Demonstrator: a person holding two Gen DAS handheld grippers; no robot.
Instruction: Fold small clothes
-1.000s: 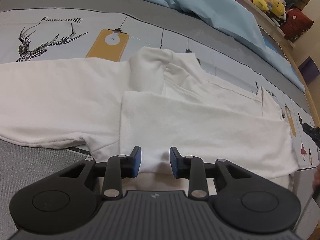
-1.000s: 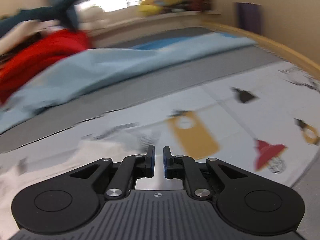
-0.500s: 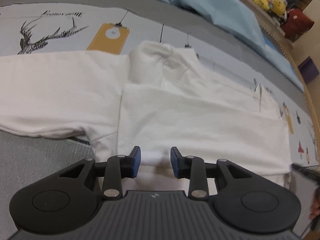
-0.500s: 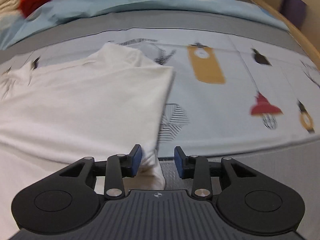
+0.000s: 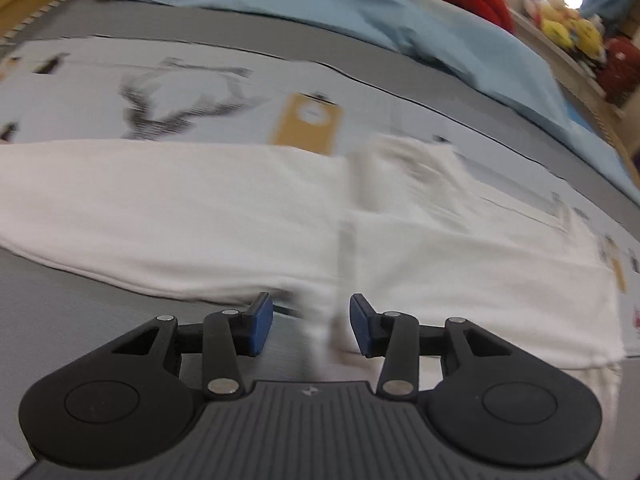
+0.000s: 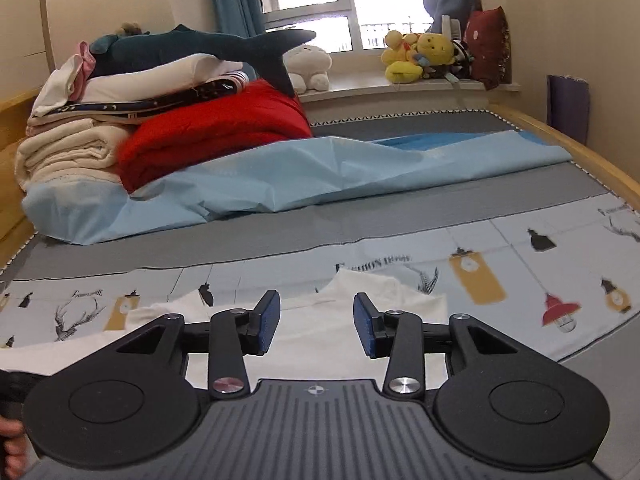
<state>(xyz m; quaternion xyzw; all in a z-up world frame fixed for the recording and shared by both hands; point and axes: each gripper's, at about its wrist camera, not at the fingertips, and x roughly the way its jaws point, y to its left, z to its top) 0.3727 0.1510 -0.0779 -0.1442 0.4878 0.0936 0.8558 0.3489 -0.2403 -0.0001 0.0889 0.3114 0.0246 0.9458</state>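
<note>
Shirt (image 5: 240,208) half-folded on bed (image 5: 80,344), one side laid over, other sleeve left; both claws, left (image 5: 311,324) and right (image 6: 316,325), opening, empty.

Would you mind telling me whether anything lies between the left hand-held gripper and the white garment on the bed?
Nothing visible does. The left hand-held gripper hangs right over the near edge of the white garment, its jaws opening with blurred white cloth showing in the gap between them. Only the printed bedsheet surrounds the garment.
</note>
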